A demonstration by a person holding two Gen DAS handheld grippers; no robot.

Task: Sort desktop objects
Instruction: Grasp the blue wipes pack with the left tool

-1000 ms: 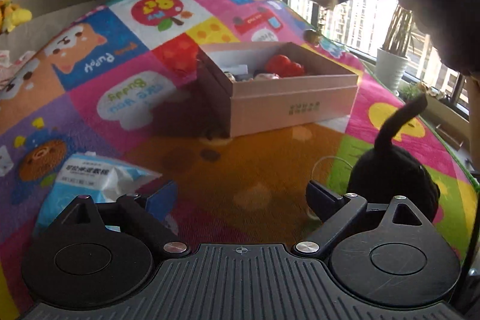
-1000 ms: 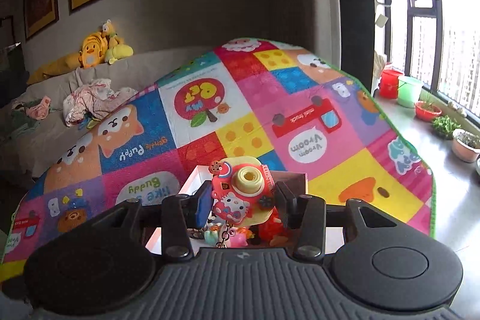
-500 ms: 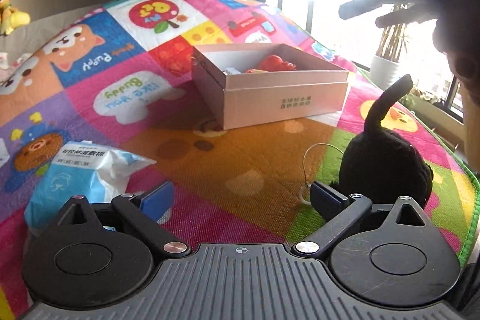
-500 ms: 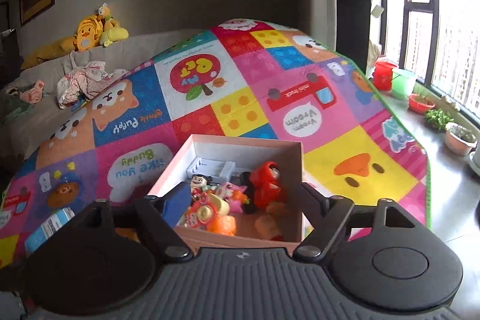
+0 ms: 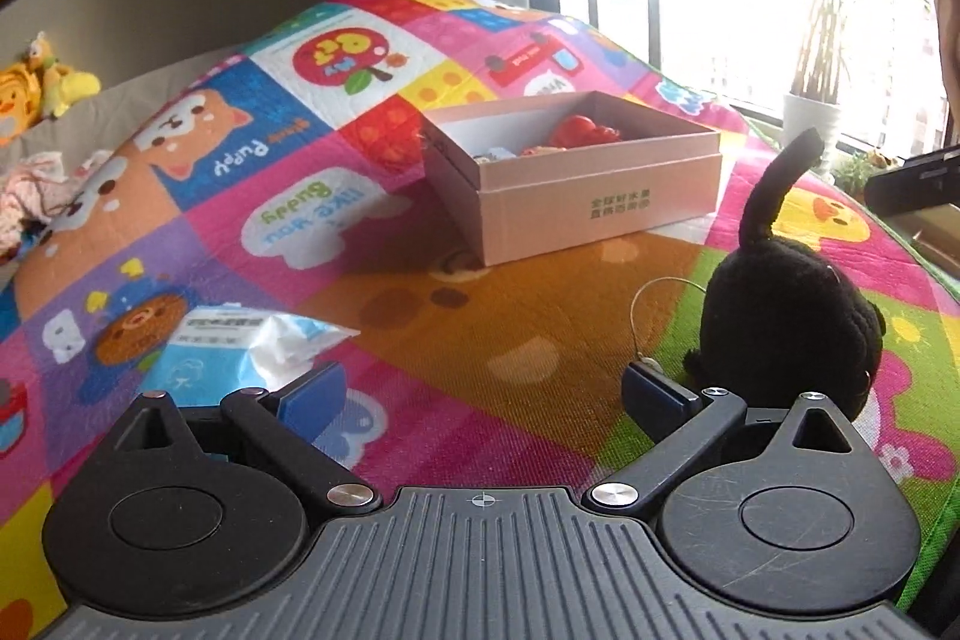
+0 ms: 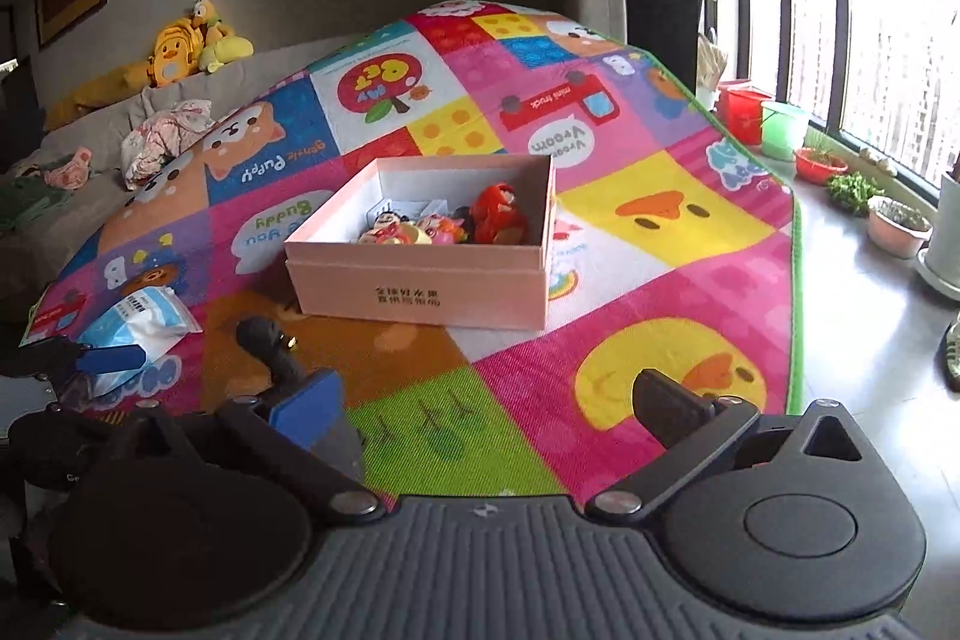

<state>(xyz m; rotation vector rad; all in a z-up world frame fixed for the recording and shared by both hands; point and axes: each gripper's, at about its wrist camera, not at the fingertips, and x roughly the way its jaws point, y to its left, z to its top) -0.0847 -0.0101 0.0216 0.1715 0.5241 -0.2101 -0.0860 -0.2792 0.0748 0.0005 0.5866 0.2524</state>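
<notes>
Under me lies a padded play mat [image 5: 420, 340], a patchwork of bright squares with cartoon animals and a woven-looking grain, edged in green. Past it stand a grey wall with framed pictures, a sofa with yellow soft toys [image 6: 180, 52], and a bright window with potted plants [image 6: 900, 226] along the sill.

One pink cardboard box [image 6: 420, 280] sits mid-mat, rectangular, open on top, with several small plastic toys piled inside, a red figure [image 6: 498, 220] among them. One fuzzy black plush cat [image 5: 786, 322], round with an upright tail, sits on the mat just beside my left gripper [image 5: 480, 394], to its right. One crinkly blue-and-white packet [image 5: 240, 346] lies near the left finger.

Both my left gripper and my right gripper [image 6: 486, 406] have their jaws spread wide, holding nothing.
</notes>
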